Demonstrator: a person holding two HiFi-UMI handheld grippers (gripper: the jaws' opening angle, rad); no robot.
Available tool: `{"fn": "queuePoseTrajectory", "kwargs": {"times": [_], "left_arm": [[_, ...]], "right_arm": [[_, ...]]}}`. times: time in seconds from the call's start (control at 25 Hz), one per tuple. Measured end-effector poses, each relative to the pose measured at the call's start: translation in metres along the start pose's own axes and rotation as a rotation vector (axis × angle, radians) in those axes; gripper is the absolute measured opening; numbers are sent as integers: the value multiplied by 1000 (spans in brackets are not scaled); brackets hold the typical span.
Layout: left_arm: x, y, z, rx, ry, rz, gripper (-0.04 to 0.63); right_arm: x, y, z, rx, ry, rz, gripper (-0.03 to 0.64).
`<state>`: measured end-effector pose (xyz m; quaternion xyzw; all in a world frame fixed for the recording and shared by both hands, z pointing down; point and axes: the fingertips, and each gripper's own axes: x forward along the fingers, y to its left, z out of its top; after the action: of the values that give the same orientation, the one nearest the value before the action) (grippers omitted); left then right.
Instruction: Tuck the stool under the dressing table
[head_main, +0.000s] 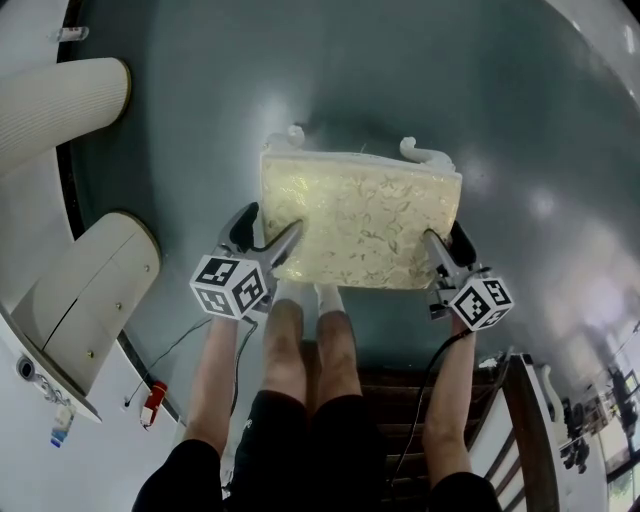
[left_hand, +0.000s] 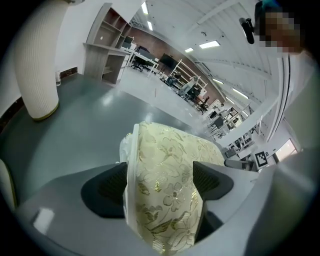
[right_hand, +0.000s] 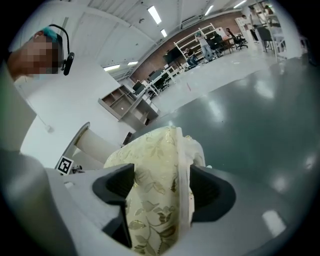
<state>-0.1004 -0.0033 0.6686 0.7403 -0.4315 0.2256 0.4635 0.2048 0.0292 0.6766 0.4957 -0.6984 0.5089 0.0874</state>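
Note:
The stool has a cream, gold-flowered cushion on a white frame and stands on the grey-green floor right in front of my feet. Two white curled leg tops show at its far edge. My left gripper straddles the seat's near left corner. In the left gripper view the cushion edge fills the gap of the left gripper, whose jaws stand wide. My right gripper straddles the near right corner the same way. The right gripper view shows the cushion between the wide jaws of the right gripper.
White furniture stands at the left: a ribbed rounded column and a rounded drawer unit. A red and white object and a cable lie on the floor by it. Dark wooden slats are behind my legs. Open floor lies beyond the stool.

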Motion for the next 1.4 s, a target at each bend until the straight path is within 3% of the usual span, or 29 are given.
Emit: {"fn": "queuePoseTrajectory", "kwargs": {"times": [0.2,0.52,0.96,1.4], "left_arm": [[5,5,-1,-4,1,-6,437],[13,12,-6,-74,-34,-82,486],[19,11,-11,-156,-56,-156,480],[20,8,-12,-165,-25,-175,445]], "right_arm": [[5,-2,-1,29,6,47,359],[11,-4,0,6,14,119,376],[15,-4,-3,109,-21,206,376],[16,-5,-5,126,-6,230,371]]}}
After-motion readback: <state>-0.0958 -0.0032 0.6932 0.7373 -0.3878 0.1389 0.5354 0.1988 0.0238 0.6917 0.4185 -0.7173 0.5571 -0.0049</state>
